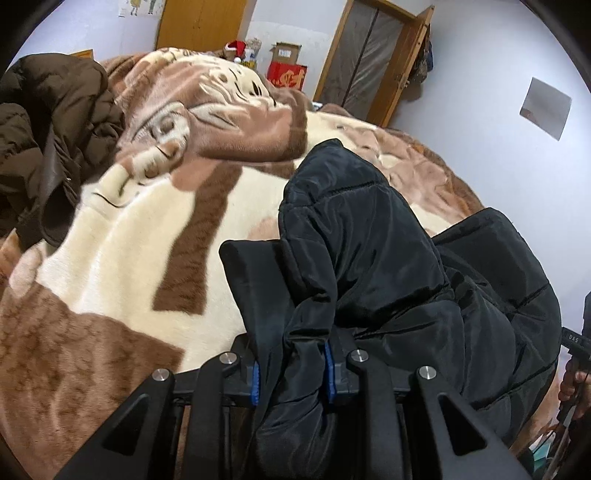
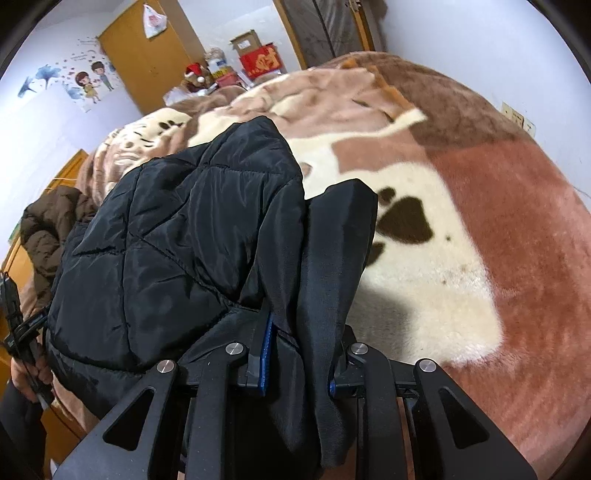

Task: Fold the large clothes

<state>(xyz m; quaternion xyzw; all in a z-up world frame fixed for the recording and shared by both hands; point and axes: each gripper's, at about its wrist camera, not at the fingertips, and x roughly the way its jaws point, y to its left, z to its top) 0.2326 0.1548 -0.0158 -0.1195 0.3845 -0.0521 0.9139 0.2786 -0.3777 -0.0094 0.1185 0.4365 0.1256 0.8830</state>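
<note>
Black quilted nylon fills the middle of both views: we hold a padded black jacket (image 1: 369, 258) lifted above the bed, its bulk draped between our two grippers. Our left gripper (image 1: 291, 332) is clamped on a fold of it, and our right gripper (image 2: 295, 314) pinches another fold, cloth bunched between both sets of fingers. Beneath lies a plush brown-and-cream blanket (image 1: 129, 258) covering the bed. A dark brown puffer coat (image 1: 48, 129) lies heaped at the bed's far left side, well apart from our jacket. The blanket to the right of the right gripper lies bare out to the bed's edge. Beyond the bed stand a red box with gold writing (image 2: 262, 61) we cannot read, cardboard boxes (image 1: 284, 51) and wooden doors (image 1: 199, 22).
</note>
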